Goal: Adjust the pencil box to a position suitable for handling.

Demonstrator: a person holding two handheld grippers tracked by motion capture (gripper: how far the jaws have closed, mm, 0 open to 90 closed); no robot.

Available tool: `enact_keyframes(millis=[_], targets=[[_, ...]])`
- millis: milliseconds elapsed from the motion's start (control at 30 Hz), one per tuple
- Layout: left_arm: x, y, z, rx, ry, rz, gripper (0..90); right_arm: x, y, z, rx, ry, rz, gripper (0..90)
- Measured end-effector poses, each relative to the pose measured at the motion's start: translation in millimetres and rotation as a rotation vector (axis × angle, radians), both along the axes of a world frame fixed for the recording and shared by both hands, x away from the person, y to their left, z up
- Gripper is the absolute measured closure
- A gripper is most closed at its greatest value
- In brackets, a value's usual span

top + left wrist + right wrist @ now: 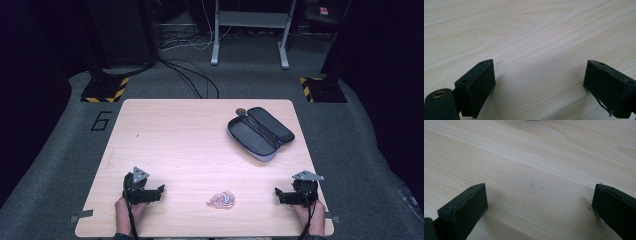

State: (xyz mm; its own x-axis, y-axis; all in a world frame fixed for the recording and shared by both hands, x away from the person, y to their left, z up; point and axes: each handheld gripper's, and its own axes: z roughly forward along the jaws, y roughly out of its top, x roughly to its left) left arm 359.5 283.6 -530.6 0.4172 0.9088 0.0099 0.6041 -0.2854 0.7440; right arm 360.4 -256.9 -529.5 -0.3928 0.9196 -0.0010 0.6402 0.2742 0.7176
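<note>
One open case, one small pink bundle on the desk point(165, 135).
The grey zip case point(260, 133) lies unzipped with nothing visible inside; the pink bundle point(222, 200) sits well apart; left gripper point(159, 191) and right gripper point(278, 194) fingers released.

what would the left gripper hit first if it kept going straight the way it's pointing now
Probably the small pink and white item. The left gripper points right along the near side of the table, jaws open, with bare wood ahead in its own view. Its exact line is hard to judge.
</note>
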Motion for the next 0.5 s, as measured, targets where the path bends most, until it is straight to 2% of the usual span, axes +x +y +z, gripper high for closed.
enact_keyframes(millis=[500], targets=[[0.3, -0.1, 0.0, -0.003, 0.001, 0.0, 10.1, 0.3, -0.2, -0.2, 0.0, -0.004, 0.002, 0.0]])
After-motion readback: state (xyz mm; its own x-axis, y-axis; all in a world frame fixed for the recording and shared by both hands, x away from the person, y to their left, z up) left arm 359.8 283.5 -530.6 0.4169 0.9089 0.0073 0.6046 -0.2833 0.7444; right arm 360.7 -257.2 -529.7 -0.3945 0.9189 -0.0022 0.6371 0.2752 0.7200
